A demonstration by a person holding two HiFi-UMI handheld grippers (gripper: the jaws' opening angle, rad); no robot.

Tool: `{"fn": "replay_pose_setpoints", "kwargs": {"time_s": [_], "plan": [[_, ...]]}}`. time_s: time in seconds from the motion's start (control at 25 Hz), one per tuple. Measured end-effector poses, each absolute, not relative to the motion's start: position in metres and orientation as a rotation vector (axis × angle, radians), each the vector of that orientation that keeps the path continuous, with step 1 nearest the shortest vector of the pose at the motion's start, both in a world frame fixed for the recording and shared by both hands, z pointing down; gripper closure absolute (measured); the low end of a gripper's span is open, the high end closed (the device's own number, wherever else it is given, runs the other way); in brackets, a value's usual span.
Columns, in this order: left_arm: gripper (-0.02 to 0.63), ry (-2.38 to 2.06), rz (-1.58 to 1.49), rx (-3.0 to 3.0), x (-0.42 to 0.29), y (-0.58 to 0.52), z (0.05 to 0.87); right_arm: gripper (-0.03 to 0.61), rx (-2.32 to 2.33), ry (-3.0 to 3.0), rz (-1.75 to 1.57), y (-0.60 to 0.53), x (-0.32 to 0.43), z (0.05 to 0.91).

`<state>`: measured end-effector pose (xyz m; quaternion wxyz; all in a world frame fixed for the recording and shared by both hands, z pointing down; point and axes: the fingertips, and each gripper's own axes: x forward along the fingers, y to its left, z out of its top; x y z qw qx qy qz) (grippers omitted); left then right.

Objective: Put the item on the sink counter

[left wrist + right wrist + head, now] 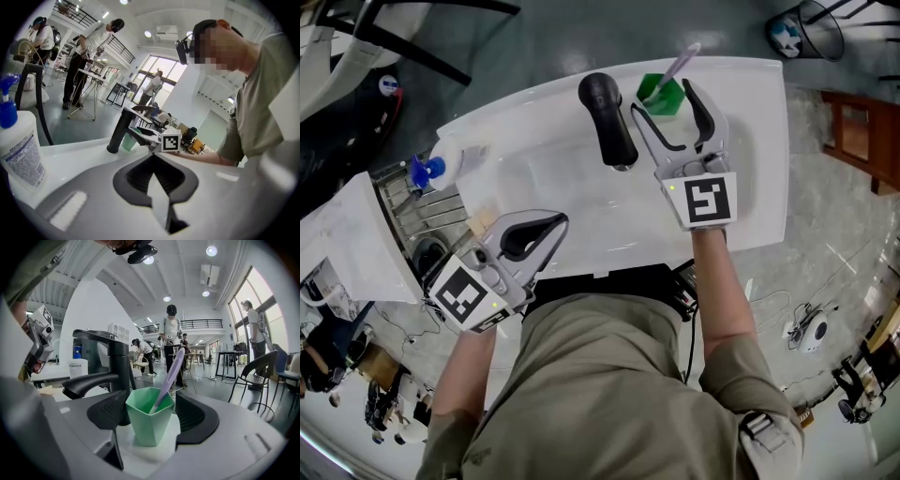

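- The cup (661, 97) stands upright on the counter (750, 169) at its far edge, just right of the faucet (607, 117).
- A toothbrush (680, 64) leans inside the cup.
- The right gripper (664, 101) has its jaws apart, one on each side of the cup, not clamped on it.
- The left gripper (558, 223) hangs over the counter's near left edge with its jaws together and nothing between them.
- A bottle (441, 167) sits at the left edge.

White sink counter (759, 150), green cup (664, 97), black faucet (609, 122)
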<state>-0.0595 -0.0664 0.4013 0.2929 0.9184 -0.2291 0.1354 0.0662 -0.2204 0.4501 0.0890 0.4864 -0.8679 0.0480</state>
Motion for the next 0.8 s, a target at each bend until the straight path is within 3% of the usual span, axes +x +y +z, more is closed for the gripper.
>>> {"fn": "replay_pose_setpoints", "kwargs": {"time_s": [0.8], "plan": [[0.607,-0.574,0.323,2.495,-0.061,-0.068,0.38,0.262,1.511,-2.537,0.104,-0.211,0.074,0.413]]}}
